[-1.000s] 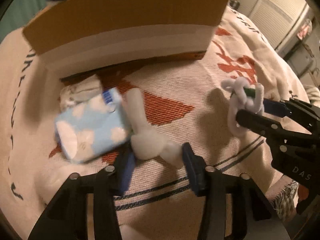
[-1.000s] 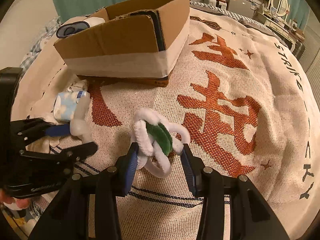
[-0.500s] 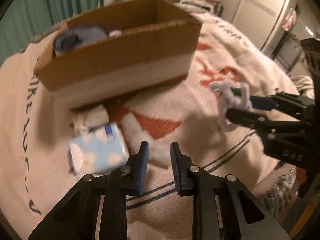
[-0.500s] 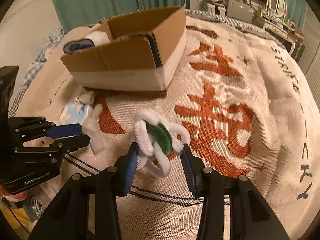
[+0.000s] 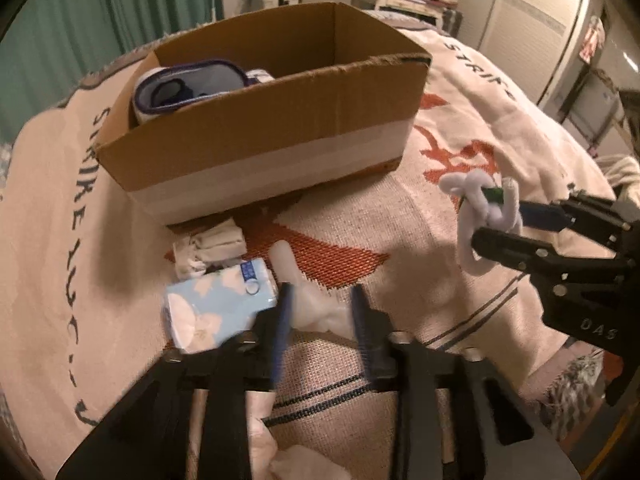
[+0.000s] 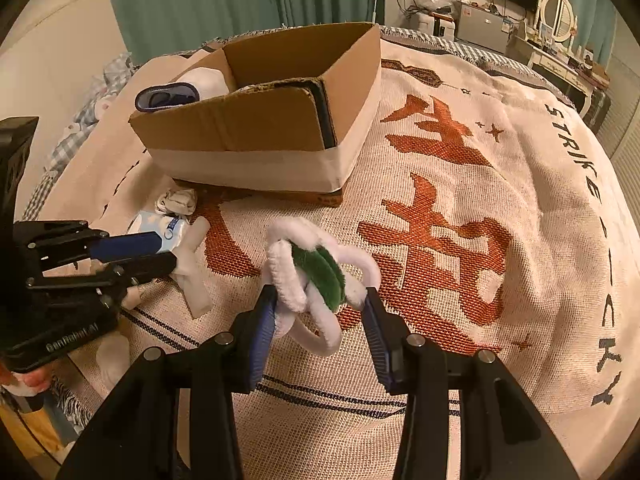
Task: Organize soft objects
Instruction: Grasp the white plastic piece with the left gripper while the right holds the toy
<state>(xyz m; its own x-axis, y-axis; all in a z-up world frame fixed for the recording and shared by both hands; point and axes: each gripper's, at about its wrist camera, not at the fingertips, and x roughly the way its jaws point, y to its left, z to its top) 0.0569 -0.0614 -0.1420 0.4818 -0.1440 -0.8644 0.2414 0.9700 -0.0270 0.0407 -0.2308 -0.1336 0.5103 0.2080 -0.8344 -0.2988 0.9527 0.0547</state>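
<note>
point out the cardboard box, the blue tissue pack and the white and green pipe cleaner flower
cardboard box (image 5: 256, 148): left wrist view, on its near outer wall.
blue tissue pack (image 5: 216, 308): left wrist view, middle of its top face.
pipe cleaner flower (image 6: 320, 270): right wrist view, on its green centre.

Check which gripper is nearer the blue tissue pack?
Left. The left gripper sits right beside the blue tissue pack; the right gripper is farther off, holding the white-and-green toy.
</note>
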